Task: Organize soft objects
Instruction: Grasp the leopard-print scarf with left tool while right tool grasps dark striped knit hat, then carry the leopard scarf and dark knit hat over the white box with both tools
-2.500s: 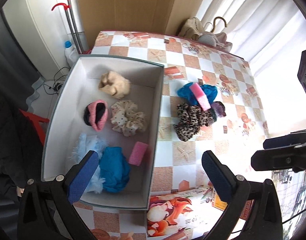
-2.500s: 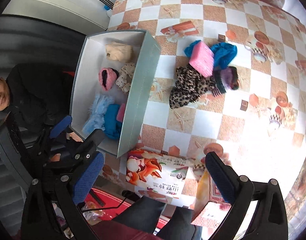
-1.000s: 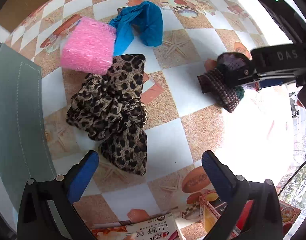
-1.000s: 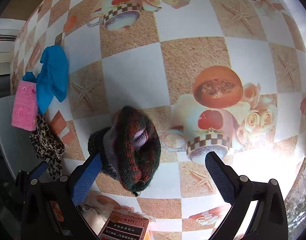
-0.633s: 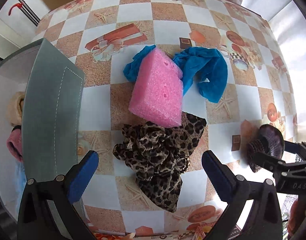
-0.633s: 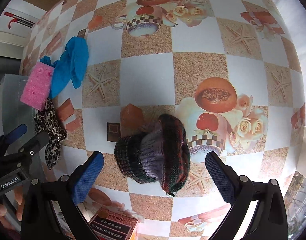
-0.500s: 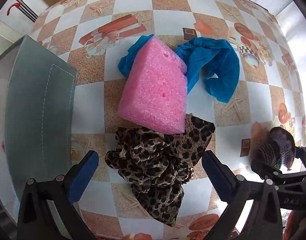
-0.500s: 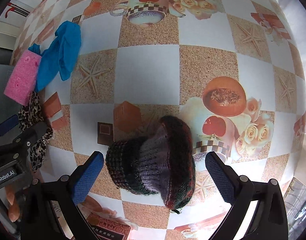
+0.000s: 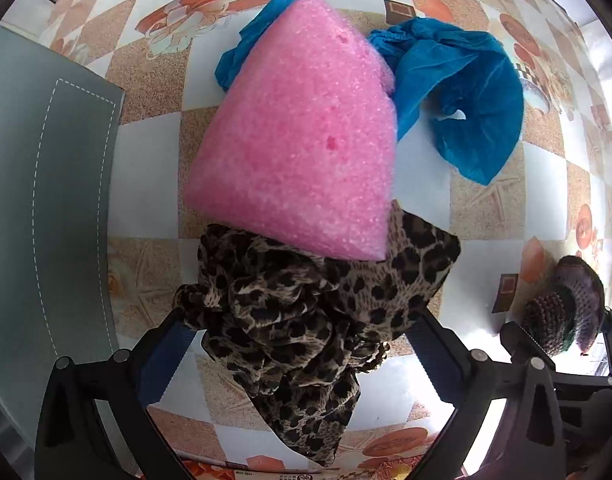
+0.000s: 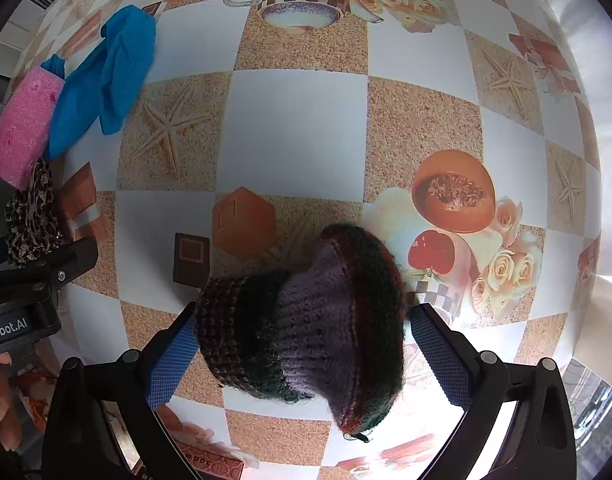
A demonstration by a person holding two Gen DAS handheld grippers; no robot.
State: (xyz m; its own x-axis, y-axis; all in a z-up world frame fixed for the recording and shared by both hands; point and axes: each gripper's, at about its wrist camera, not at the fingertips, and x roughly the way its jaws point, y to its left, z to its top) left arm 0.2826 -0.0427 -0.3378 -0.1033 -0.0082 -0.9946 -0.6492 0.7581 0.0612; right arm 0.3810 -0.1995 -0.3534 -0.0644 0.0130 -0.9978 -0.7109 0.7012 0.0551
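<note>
A leopard-print scrunchie point(image 9: 314, 320) lies on the patterned tablecloth between the fingers of my open left gripper point(image 9: 301, 348), with a pink sponge point(image 9: 301, 148) resting on its far edge and a blue cloth point(image 9: 462, 92) behind that. My open right gripper point(image 10: 301, 356) straddles a dark knitted hat point(image 10: 306, 328), one finger on each side, not pressing it. The hat also shows in the left wrist view point(image 9: 562, 312). The sponge point(image 10: 21, 120), blue cloth point(image 10: 105, 76) and scrunchie point(image 10: 29, 216) sit at the left of the right wrist view.
The grey box wall point(image 9: 45, 208) stands at the left of the left wrist view. The left gripper body point(image 10: 25, 300) shows at the left edge of the right wrist view. Printed packets lie at the near table edge point(image 10: 209, 464).
Both grippers have come down closer to the table. The left one now straddles the leopard scrunchie, the right one straddles the knitted hat. Both stay open.
</note>
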